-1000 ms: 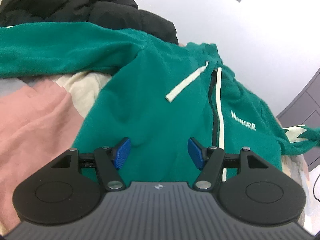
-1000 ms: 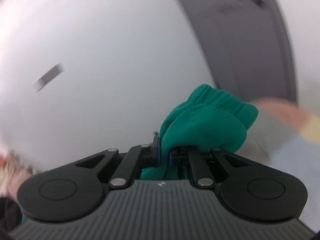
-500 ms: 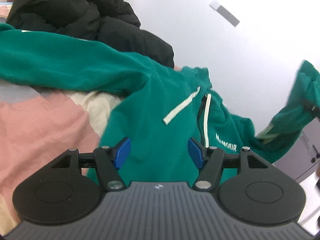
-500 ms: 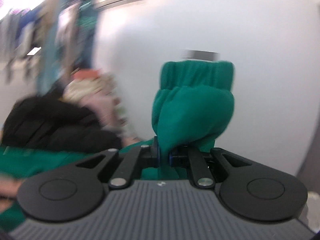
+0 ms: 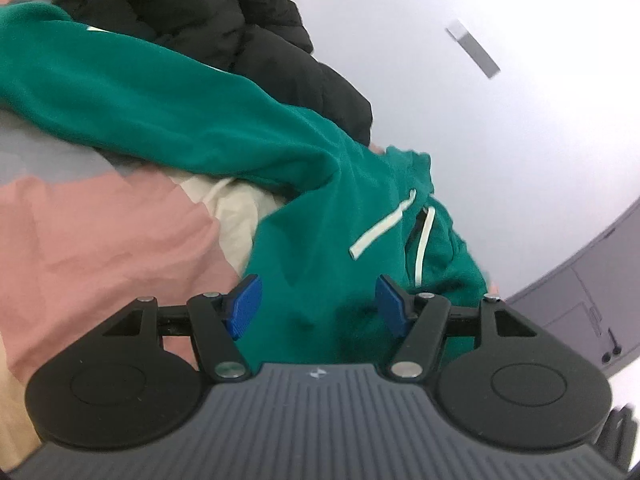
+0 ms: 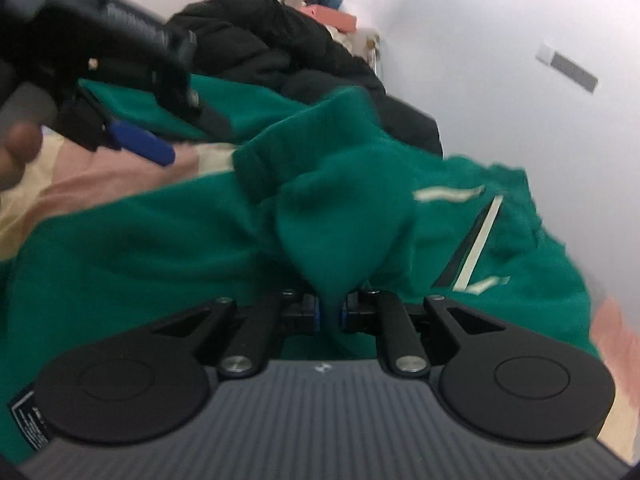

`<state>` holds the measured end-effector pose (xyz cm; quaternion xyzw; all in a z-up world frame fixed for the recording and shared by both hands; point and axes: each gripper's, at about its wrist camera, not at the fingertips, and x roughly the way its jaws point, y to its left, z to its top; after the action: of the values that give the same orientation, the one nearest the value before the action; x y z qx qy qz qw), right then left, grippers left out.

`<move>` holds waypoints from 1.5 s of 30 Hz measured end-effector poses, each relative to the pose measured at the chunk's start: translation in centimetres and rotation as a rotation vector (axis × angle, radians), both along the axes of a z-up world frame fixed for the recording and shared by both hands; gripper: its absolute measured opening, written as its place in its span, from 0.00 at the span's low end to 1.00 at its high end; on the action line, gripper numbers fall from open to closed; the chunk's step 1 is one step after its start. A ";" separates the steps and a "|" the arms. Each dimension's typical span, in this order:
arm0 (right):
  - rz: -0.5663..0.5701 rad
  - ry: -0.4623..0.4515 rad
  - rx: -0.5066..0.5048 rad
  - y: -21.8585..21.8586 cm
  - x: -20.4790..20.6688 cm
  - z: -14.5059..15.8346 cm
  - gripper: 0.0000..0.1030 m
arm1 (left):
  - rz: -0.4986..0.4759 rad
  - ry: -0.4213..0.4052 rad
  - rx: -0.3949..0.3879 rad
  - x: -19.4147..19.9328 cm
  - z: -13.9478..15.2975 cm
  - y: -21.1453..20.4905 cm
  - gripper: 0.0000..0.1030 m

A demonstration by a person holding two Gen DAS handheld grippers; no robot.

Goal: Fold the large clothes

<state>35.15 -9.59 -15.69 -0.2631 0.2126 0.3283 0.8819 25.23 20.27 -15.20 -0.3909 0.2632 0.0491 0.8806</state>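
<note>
Hoodie (image 5: 312, 240) spread on bedding (image 5: 100, 248), jacket (image 5: 208, 20) behind it, wall (image 5: 500, 140) probably just beyond

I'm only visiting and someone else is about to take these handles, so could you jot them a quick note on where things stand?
Right tongs: green sleeve between the pads, jaws have just been opening, sleeve carried over the chest.
Left tongs: open, empty, hovering over the lower body of the green hoodie.
Hoodie lies front up on the pink and cream bedding, zip and drawstring showing; black puffer jacket behind it.
Done: one sleeve brought inward.
Left: lay that sleeve flat, fold the other sleeve, then the body.
</note>
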 end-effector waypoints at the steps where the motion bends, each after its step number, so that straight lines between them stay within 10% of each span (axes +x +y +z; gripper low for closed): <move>1: -0.007 0.021 0.022 -0.4 0.1 0.0 0.20 | 0.009 -0.008 0.002 -0.2 0.2 0.2 0.66; 6: 0.016 0.116 0.110 -1.3 -1.2 -0.1 0.65 | 0.029 -0.045 -0.036 -1.2 0.8 1.2 0.66; 24: -0.281 0.266 0.528 -8.4 3.9 0.6 0.65 | -0.112 -0.055 -0.013 0.7 0.7 -2.5 0.67; 37: -0.261 0.312 0.229 -4.3 5.3 -2.4 0.52 | -0.084 -0.046 -0.013 0.5 0.6 -1.6 0.67; 45: -0.355 0.400 0.229 -7.0 3.2 -2.6 0.53 | -0.136 -0.057 -0.003 0.4 0.8 -2.7 0.67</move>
<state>38.36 -16.55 -18.25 -0.0505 0.3862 0.2363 0.8902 25.62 17.57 -14.40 -0.3746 0.2641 -0.0225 0.8885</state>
